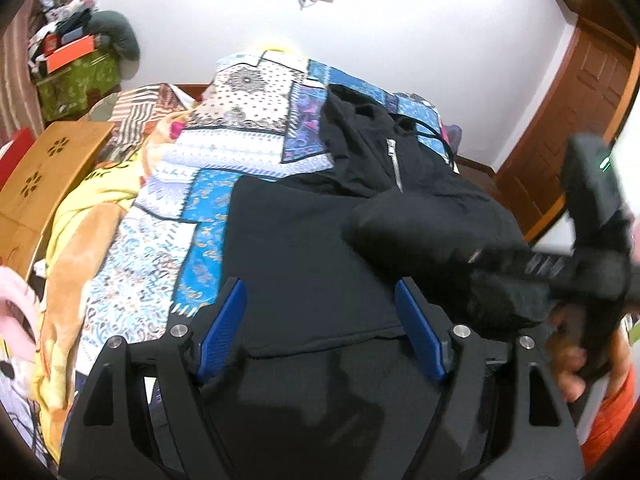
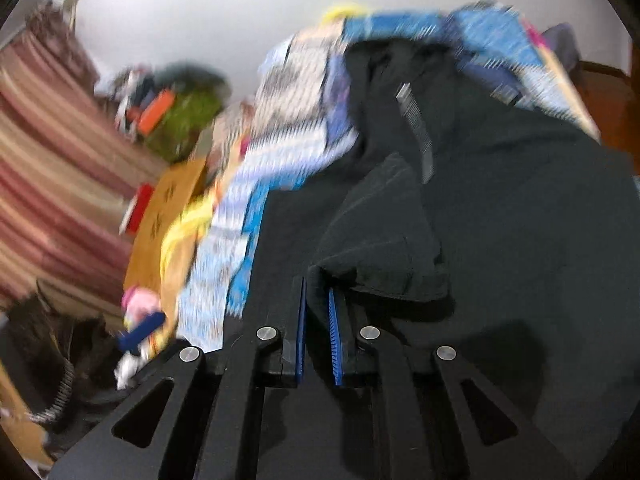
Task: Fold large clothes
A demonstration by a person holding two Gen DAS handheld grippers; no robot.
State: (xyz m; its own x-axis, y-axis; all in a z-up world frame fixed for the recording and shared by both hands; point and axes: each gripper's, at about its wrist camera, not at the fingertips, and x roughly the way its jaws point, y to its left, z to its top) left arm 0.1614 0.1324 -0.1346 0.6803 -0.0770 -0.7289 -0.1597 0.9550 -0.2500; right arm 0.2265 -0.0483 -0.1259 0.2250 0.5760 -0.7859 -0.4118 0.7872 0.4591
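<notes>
In the left wrist view the left gripper [image 1: 320, 320] sits at the bottom centre with its blue pads [image 1: 222, 330] spread wide, nothing between them; black cloth lies flat beneath the gap. That cloth is the hoodie [image 1: 312, 248], which fills the centre and right of the frame. Its long axis runs from the bottom centre up toward the upper right, with the hood end and the silver zip [image 1: 394, 164] pointing away from the camera, toward the white wall [image 1: 420, 32]. A sleeve [image 1: 424, 232] is drawn across it toward the right edge, where the right gripper [image 1: 516, 268] shows blurred, with a hand [image 1: 576, 364] behind it.

In the right wrist view, which is motion-blurred, the right gripper [image 2: 318, 320] has its pads nearly together and pinches a fold of the sleeve [image 2: 380, 240] at lower centre. The hoodie [image 2: 520, 220] spreads over the right half, the zip [image 2: 416, 120] at upper centre.

The hoodie lies on a blue patchwork bedspread [image 1: 180, 220] that reaches to the upper centre. A wooden tray [image 1: 44, 168] is at the left, a door [image 1: 572, 120] at the right.
</notes>
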